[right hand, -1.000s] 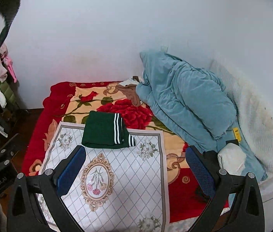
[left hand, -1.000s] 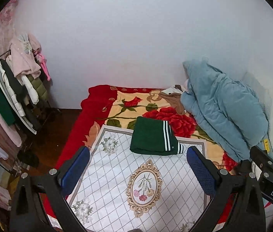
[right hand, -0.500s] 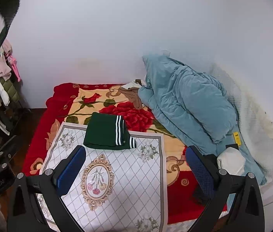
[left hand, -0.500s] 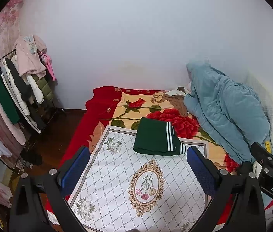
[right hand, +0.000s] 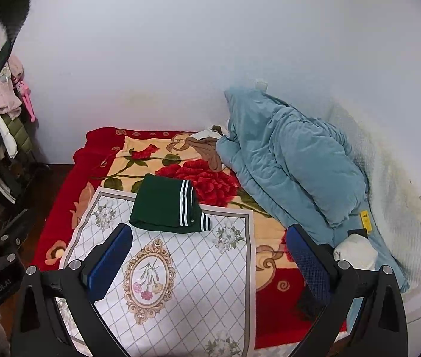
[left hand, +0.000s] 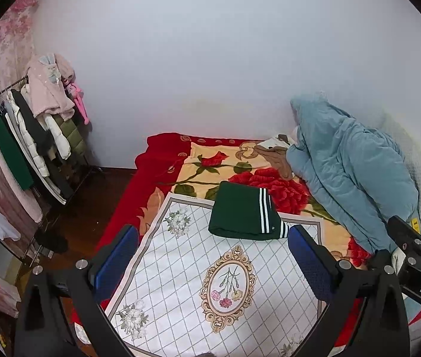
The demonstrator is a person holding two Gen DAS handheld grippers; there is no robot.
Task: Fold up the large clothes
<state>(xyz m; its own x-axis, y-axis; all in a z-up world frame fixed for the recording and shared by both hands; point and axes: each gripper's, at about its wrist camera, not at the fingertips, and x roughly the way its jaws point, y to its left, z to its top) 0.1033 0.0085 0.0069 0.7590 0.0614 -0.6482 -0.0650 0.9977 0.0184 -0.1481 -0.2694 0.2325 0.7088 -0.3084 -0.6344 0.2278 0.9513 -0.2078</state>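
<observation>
A dark green garment (left hand: 241, 212) with white stripes lies folded into a neat rectangle at the far edge of a white diamond-patterned cloth (left hand: 180, 270) on the bed. It also shows in the right wrist view (right hand: 165, 205), on the same cloth (right hand: 198, 270). My left gripper (left hand: 213, 258) is open and empty, held well back above the cloth. My right gripper (right hand: 207, 255) is open and empty too, also back from the garment.
A red floral blanket (left hand: 163, 163) covers the bed. A bundled blue quilt (left hand: 350, 172) lies along the right, against the white wall. A brown garment (left hand: 276, 156) lies at the quilt's far end. A clothes rack (left hand: 32, 136) stands on the left.
Both grippers have drawn back and risen slightly; the bed and garment sit lower and smaller in view. The folded garment has not moved.
</observation>
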